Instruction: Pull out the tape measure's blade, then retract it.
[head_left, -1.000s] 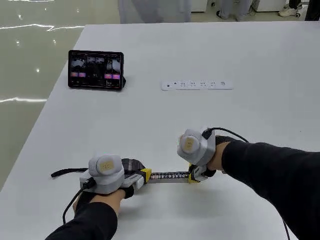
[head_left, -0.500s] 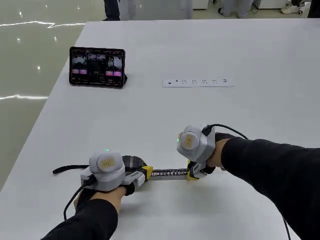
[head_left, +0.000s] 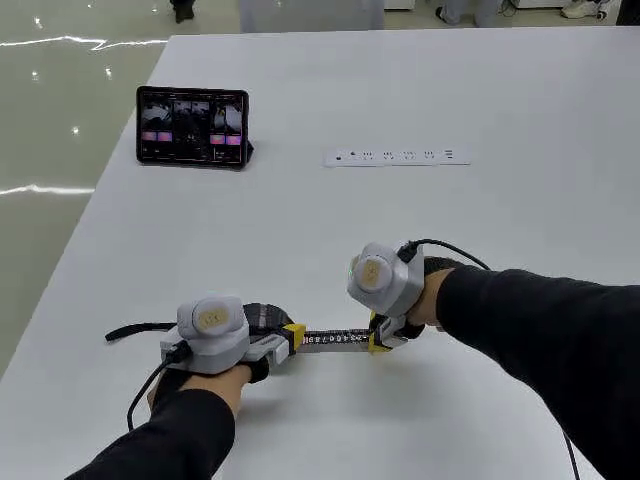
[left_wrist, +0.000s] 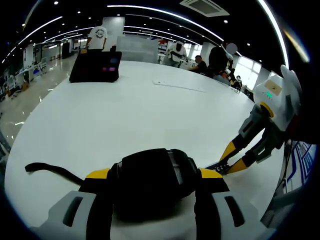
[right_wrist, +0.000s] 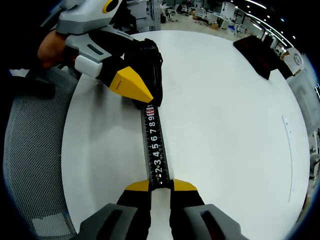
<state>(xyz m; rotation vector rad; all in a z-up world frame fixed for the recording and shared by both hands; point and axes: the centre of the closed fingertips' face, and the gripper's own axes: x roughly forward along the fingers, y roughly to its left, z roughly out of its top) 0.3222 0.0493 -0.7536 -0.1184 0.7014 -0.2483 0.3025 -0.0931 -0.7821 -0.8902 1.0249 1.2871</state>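
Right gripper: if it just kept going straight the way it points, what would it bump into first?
Probably the tape measure's case, held by the left gripper. The right gripper grips the blade at its tip and points along it, and the blade leads straight to that case. Depth is hard to judge.

1. I see the tape measure (left_wrist: 150, 182), a black case with a dark strap (left_wrist: 50, 170) trailing behind, sitting on the white table (head_left: 300, 230) between the left gripper's (left_wrist: 155, 174) jaws.
2. Its blade (right_wrist: 154, 150), black with white numerals, runs out straight a short way, its tip pinched by the right gripper (right_wrist: 161, 186).
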